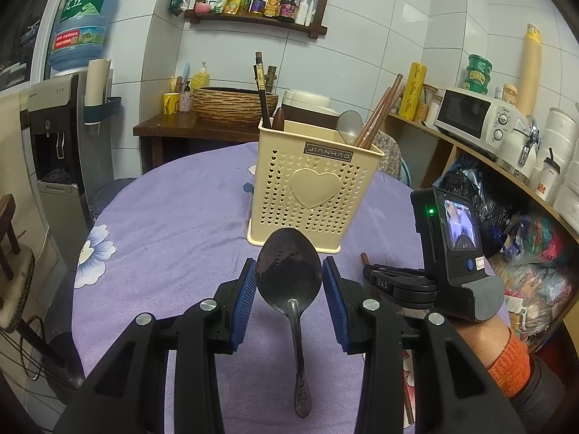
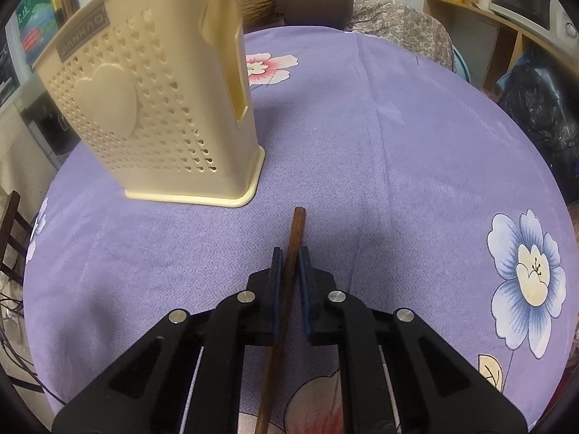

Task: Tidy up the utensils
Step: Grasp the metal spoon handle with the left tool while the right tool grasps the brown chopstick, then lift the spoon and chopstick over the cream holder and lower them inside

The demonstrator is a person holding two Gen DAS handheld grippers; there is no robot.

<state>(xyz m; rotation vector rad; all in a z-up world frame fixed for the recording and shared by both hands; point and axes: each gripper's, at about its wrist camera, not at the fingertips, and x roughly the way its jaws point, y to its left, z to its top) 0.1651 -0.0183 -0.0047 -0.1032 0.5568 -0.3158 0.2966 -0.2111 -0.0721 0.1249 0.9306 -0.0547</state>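
Across the round table lies a purple, flower-printed cloth [image 1: 173, 217], and it carries everything the task concerns. Largest on it is the cream plastic utensil holder [image 1: 315, 188], a perforated upright box with a raised heart on its front wall and a dark label near its rim; it stands on the cloth toward the far side of the table. Out of its top rise a bundle of brown wooden chopsticks [image 1: 380, 115] leaning to the right, the bowl of a pale spoon beside them, and a dark stick with a gold band at the left. Nearer the camera, the left gripper [image 1: 289, 282] has its blue pads closed against the two edges of a dark metal spoon [image 1: 289, 271], gripping its bowl, while the patterned handle trails back toward the camera over the cloth. To its right, the right gripper [image 2: 289, 256], carried in a hand with an orange cuff, is clamped on a single brown wooden chopstick [image 2: 295, 231]: the pads pinch the shaft close to its blunt end, which pokes out just short of the holder's base, and the thinner end runs back beneath the gripper body.
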